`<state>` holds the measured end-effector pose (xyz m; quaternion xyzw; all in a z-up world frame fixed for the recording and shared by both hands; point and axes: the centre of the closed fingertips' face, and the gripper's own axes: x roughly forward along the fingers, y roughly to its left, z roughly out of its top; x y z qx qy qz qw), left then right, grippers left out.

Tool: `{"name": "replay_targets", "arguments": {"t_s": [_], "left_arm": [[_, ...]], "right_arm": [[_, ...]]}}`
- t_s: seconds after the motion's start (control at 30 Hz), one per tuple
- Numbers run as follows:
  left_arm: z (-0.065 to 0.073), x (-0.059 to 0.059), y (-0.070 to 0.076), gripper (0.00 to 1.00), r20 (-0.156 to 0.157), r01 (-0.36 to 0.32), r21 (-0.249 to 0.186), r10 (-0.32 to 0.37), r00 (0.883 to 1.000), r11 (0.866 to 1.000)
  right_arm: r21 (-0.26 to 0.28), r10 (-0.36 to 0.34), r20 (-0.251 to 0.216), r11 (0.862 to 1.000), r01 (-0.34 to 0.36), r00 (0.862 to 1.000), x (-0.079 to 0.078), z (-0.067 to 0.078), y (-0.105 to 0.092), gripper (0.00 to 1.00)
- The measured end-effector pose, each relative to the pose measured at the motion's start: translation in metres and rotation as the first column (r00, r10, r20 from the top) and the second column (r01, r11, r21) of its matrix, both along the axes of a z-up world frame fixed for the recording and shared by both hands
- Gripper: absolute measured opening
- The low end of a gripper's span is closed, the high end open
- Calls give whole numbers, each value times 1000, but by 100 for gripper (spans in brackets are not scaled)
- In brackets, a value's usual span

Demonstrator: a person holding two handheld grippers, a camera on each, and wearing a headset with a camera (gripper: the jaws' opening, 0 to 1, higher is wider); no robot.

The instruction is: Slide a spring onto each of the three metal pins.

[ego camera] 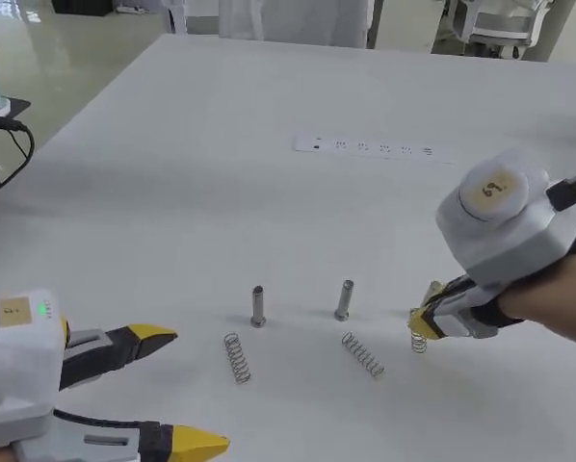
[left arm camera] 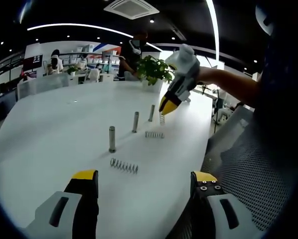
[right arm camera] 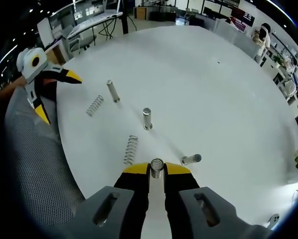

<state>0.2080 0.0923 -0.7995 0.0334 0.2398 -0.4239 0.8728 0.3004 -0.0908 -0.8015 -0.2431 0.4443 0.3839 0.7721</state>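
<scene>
A: Start at the left. What is the left hand-held gripper [ego camera: 177, 389] doing?

B: Its jaws stand apart with nothing between them, low over the desk [ego camera: 269, 144]. Ahead of it lies a loose spring [left arm camera: 124, 166]. Just beyond that the first pin [left arm camera: 111, 139] stands upright and bare.

A: And further along?

B: The second pin [left arm camera: 135, 122] is also upright and bare. A second loose spring [left arm camera: 154, 134] lies flat beside it, between the two hand-held grippers.

A: Then the right hand-held gripper [right arm camera: 157, 172]?

B: Its jaws are closed on a third spring [right arm camera: 157, 167], gripped near one end. In the left gripper view that spring hangs roughly upright under the yellow tips.

A: Where is its target?

B: The third pin [right arm camera: 191, 159] stands just beside the jaw tips, to their right in the right gripper view, apart from the spring. Pin and spring both run about upright, so their axes roughly agree.

A: So what does the move turn on?

B: A short sideways shift, I'd judge. The spring's lower end looks lower than the pin's top. It probably needs a lift first, then centring over the tip and lowering. The right hand-held gripper is plainly the nearer; the left is well apart.
</scene>
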Motion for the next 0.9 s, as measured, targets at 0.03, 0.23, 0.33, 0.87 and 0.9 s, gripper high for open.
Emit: {"name": "replay_targets", "arguments": {"t_s": [0.03, 0.23, 0.33, 0.87, 0.9], "left_arm": [[0, 0, 0, 71, 0, 0, 0, 0, 1000, 1000], [0, 1, 0, 71, 0, 0, -2, 0, 1000, 1000], [-1, 1, 0, 71, -1, 1, -1, -1, 1000, 1000], [-1, 1, 0, 71, -5, 1, 3, -1, 1000, 1000], [-2, 1, 0, 71, -5, 1, 3, -1, 1000, 1000]], "right_arm": [[10, -3, 5, 1000, 3, 1000, 0, 3, 0, 8], [73, -19, 38, 997, 16, 999, 2, 17, 3, 8], [94, -24, 73, 995, 17, 997, 6, 24, 2, 8], [199, -124, 184, 976, 87, 975, 26, 62, -12, 8], [200, -129, 185, 975, 91, 974, 27, 62, -13, 8]]}}
